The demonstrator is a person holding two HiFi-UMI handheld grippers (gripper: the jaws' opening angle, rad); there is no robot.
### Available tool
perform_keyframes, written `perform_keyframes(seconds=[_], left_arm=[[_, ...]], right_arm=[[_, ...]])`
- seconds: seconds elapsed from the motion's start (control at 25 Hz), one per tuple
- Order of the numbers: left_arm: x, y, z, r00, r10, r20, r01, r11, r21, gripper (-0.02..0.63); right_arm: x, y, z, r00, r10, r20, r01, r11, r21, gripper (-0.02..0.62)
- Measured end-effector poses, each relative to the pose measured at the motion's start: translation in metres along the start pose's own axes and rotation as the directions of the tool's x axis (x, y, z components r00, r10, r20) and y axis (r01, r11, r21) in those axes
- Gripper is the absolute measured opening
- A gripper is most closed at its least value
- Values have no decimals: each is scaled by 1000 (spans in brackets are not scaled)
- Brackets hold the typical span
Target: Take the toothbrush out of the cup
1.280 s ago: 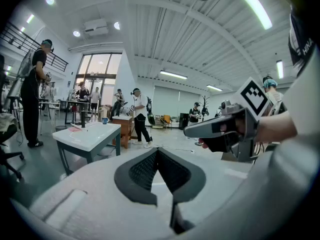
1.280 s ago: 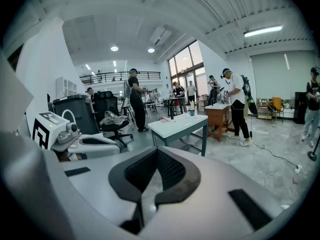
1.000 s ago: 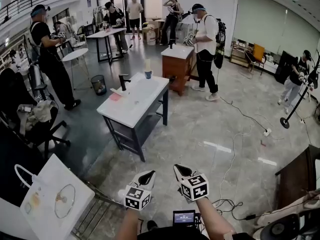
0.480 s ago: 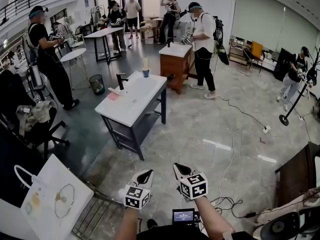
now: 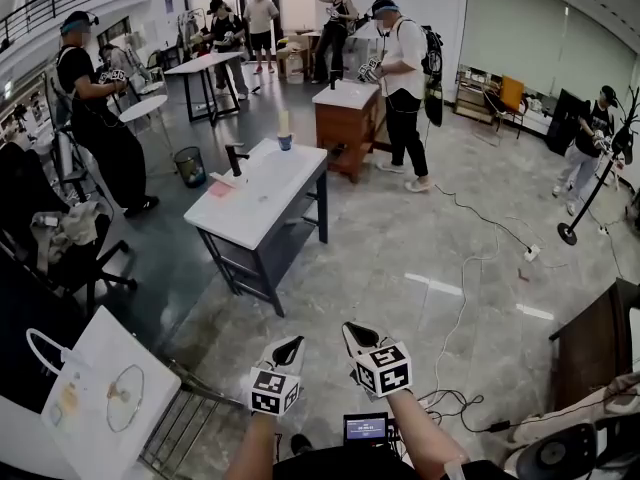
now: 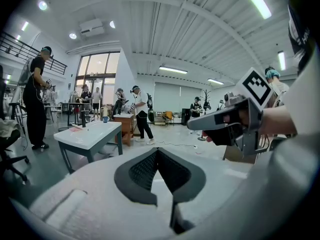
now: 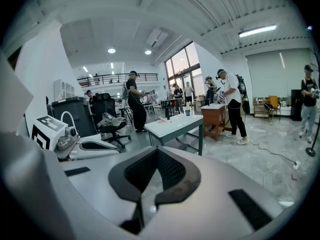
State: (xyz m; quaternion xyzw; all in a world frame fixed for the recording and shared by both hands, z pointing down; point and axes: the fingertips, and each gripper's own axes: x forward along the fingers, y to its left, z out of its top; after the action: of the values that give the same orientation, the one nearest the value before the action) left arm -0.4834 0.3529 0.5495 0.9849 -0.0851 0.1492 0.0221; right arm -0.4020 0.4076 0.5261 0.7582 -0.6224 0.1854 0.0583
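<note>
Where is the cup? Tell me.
In the head view, the blue cup stands at the far end of the white table, right of the black faucet.

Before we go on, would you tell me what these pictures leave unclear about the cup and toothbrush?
Toothbrush: too small; the head view shows only a pale upright sliver above the cup.
Cup's inside: hidden by its own wall, all views.
Cup in both gripper views: a distant blue speck.
</note>
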Motion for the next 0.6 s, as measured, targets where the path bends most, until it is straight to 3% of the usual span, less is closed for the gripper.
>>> perform_keyframes(seconds=[0.6], left_arm=[[30, -48, -10, 1000, 15, -17, -16, 1000, -23, 9]], right_arm=[[-21, -42, -21, 999, 45, -15, -45, 998, -38, 9]])
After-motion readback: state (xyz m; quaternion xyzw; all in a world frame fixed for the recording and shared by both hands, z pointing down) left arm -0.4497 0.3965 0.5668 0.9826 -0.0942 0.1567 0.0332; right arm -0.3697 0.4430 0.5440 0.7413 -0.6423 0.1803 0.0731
